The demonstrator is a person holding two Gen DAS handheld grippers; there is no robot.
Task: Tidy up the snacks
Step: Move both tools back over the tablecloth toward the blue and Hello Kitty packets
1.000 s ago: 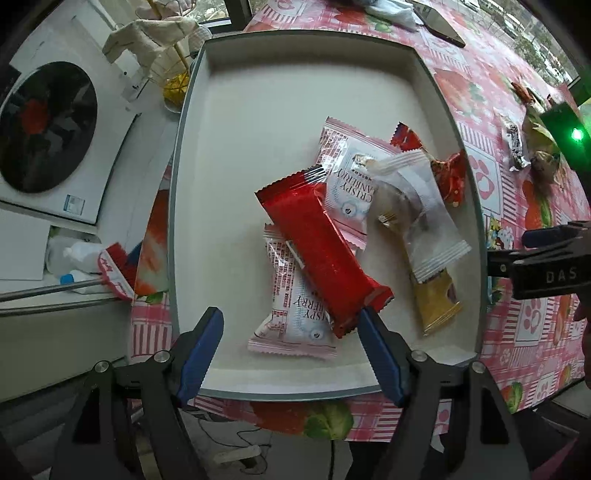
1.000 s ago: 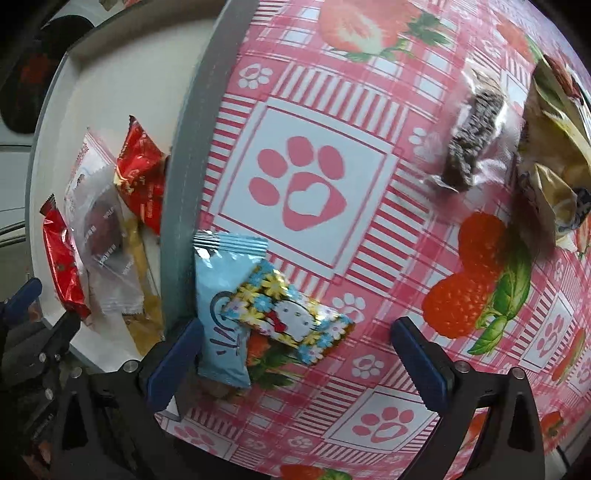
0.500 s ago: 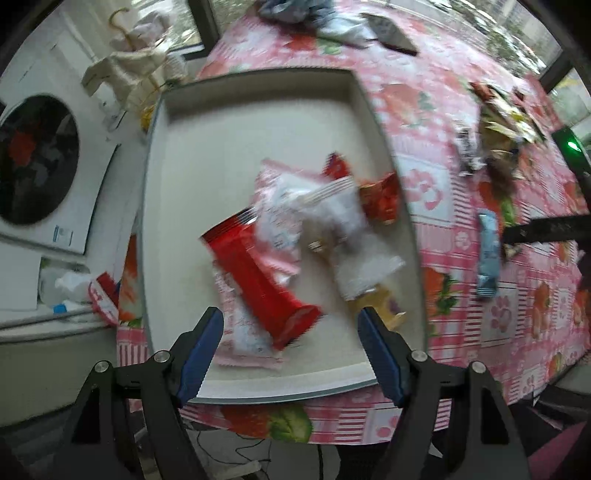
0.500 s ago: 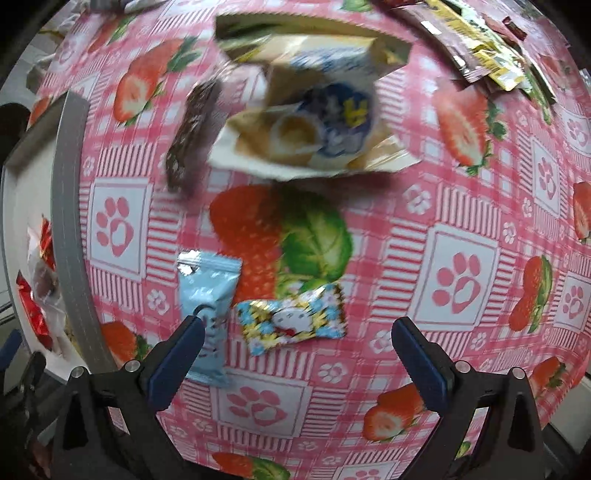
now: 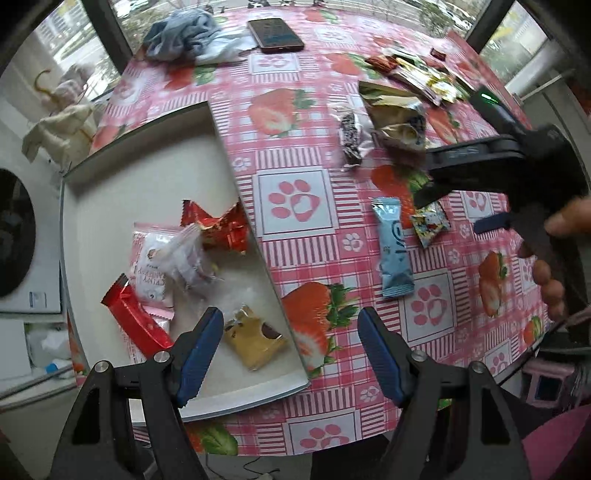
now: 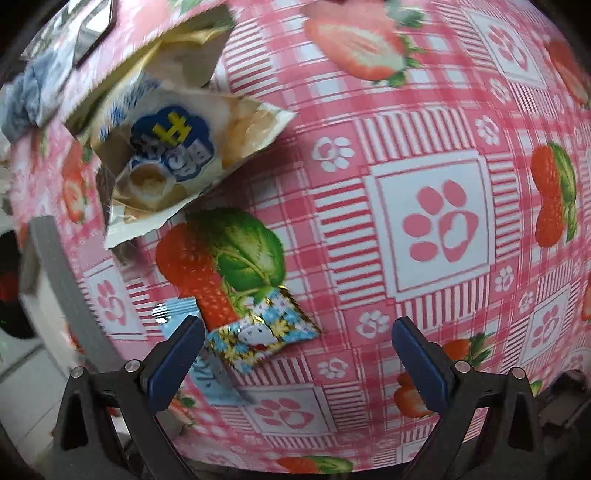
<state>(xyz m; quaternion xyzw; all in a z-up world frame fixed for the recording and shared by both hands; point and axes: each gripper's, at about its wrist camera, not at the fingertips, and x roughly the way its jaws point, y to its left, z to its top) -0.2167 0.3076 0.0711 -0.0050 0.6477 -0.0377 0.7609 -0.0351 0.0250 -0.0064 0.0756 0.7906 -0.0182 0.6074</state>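
On the bench (image 5: 306, 110), the tray (image 5: 147, 173) lies at 9 o'clock, snack packets (image 5: 192, 254) piled in its near half. 2 small packets (image 5: 395, 247) lie at 3 o'clock, a phone (image 5: 275, 34) at 12 o'clock.

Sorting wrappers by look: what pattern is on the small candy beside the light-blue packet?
Blue with yellow-and-white flowers and a white cartoon cat on the small candy; clearest in the right wrist view.

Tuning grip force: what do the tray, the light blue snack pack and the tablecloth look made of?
Tray: matte, stiff, grey-edged, likely plastic or board. Light blue snack pack: thin glossy plastic film with crimped ends. Tablecloth: smooth printed sheet with sheen, probably vinyl or oilcloth.
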